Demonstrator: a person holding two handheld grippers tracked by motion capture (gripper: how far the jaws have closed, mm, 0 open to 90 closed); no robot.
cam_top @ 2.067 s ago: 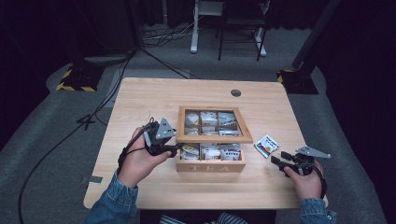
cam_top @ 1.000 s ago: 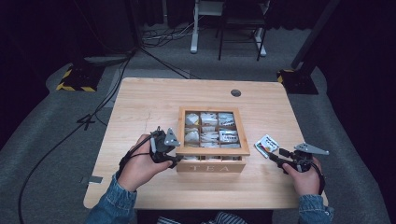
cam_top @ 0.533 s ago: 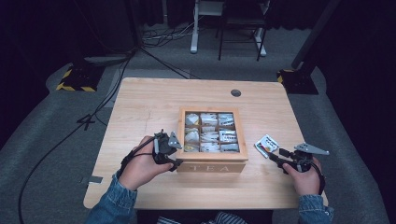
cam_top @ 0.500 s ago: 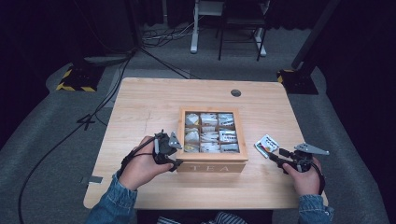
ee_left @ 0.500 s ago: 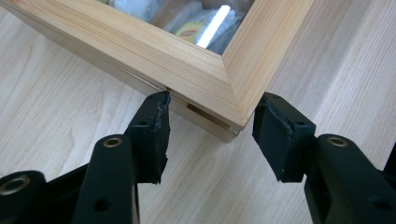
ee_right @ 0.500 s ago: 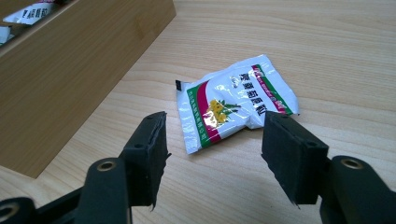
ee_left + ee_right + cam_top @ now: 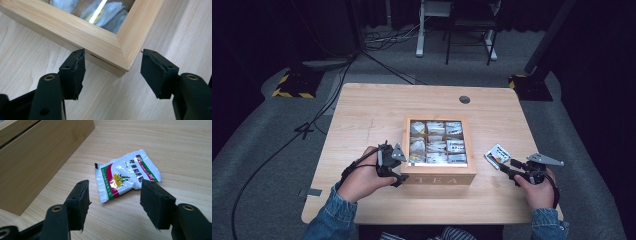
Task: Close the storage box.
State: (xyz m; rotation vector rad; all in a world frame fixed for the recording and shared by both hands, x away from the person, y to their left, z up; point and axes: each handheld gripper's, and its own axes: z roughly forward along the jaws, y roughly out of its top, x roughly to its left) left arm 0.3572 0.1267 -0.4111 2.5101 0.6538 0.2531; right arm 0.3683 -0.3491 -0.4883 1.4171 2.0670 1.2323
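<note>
A wooden tea box (image 7: 439, 174) with a glass-paned lid stands mid-table, lid down, tea bags visible through the pane. My left gripper (image 7: 399, 169) is at the box's front left corner. In the left gripper view its jaws (image 7: 112, 72) have just been opening and stand apart on either side of the lid's corner (image 7: 122, 62), with neither pad pressing on it. A white, green and red tea packet (image 7: 497, 155) lies flat on the table right of the box. My right gripper (image 7: 508, 168) is open just in front of that packet (image 7: 125, 176), not touching it.
The box's side wall (image 7: 37, 152) rises close on the left of the right gripper. A round cable hole (image 7: 464, 99) sits near the table's far edge. Bare wood lies on both sides of the box. Beyond the table are dark floor, cables and chair legs.
The box's lid has come down from raised to flat. My left gripper followed it down, and its jaws have spread. The right gripper and the packet have not moved.
</note>
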